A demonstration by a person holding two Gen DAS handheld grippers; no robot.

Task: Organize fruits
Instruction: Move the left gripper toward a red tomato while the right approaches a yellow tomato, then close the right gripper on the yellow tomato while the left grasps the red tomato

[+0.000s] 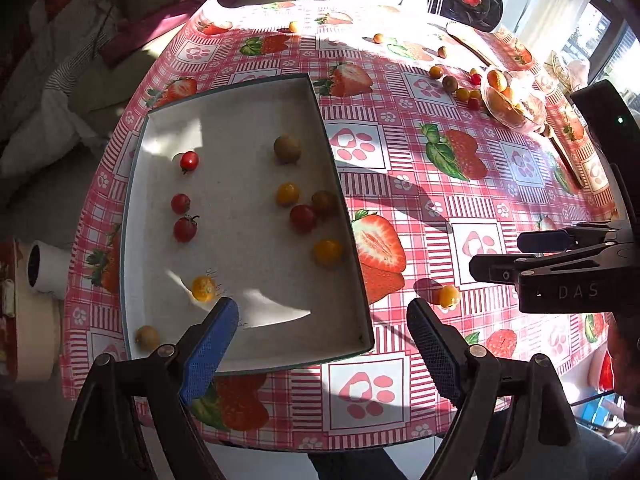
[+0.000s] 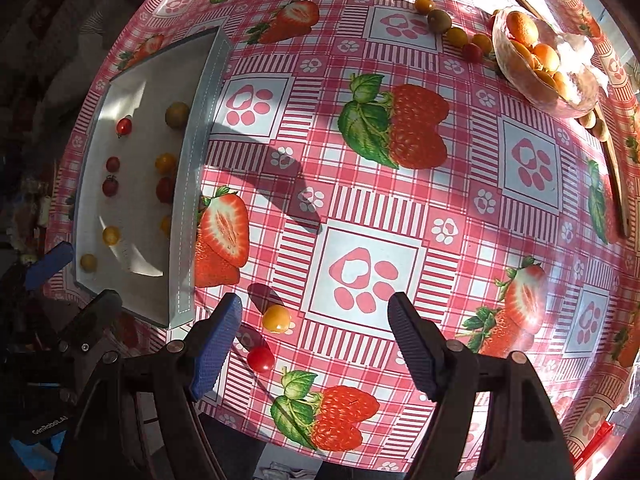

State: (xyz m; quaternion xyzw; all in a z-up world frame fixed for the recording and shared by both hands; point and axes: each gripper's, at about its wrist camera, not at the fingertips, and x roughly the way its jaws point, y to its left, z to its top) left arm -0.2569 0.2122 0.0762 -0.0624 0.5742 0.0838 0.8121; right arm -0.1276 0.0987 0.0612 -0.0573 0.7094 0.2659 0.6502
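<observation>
On the glossy strawberry-print cloth (image 2: pixel 360 208), a shallow rectangular white tray (image 1: pixel 344 216) holds round, smooth cherry tomatoes (image 1: pixel 303 218) (red, yellow, greenish). Left gripper (image 1: pixel 322 316) and right gripper (image 2: pixel 316 312) both gape wide, empty. One yellow tomato (image 2: pixel 276 319) lies outside.

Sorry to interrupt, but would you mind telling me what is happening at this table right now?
A person is sorting cherry tomatoes into a white tray with a hand-held gripper in each hand. Both the left hand-held gripper and the right hand-held gripper are open and hold nothing. About ten tomatoes lie in the tray. A yellow tomato and a red tomato sit loose on the tablecloth near the right one, and more wait beside the glass bowl.
</observation>
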